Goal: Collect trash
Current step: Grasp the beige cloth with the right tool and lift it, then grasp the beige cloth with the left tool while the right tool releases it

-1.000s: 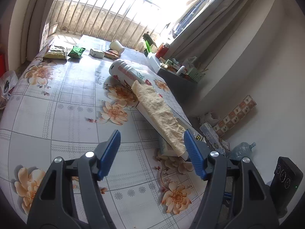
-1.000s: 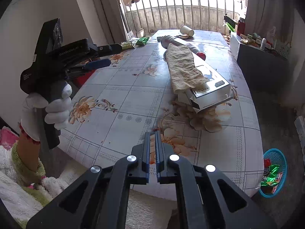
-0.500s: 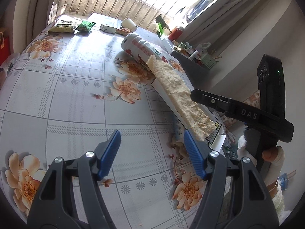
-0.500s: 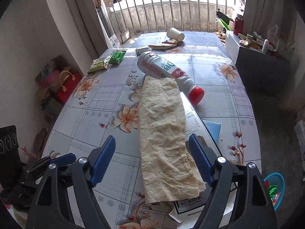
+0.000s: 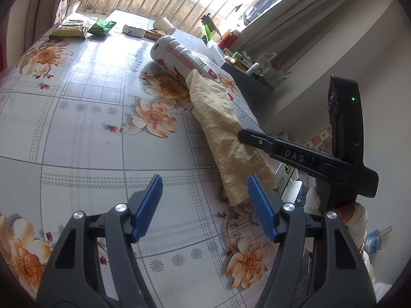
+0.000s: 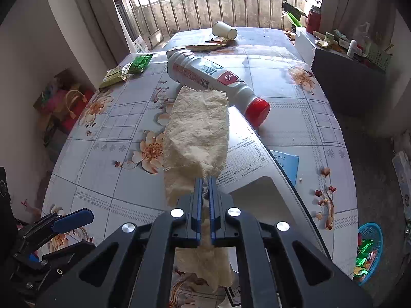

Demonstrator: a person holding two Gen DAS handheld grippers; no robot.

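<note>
A long crumpled beige paper (image 6: 197, 128) lies draped over a white flat box (image 6: 246, 159) on the flowered table (image 6: 295, 128). My right gripper (image 6: 205, 182) is shut on the paper's near part, which bunches between the blue pads. In the left wrist view the same paper (image 5: 226, 133) shows with the right gripper (image 5: 242, 136) pinching it from the right. My left gripper (image 5: 205, 205) stands open just above the table, its right pad beside the paper's near end, holding nothing. A white bottle with a red cap (image 6: 210, 77) lies on its side behind the paper.
At the table's far end lie a tipped paper cup (image 6: 224, 31), a flat wrapper (image 6: 205, 47), green snack packets (image 6: 140, 63) and a small carton (image 5: 133, 30). A blue basket (image 6: 370, 251) with wrappers stands on the floor at the right. A cluttered dark cabinet (image 6: 346, 82) is beyond.
My right gripper swung in over the table, opened wide above the beige paper, then shut on it. The left gripper sank a little toward the table and stayed open.
</note>
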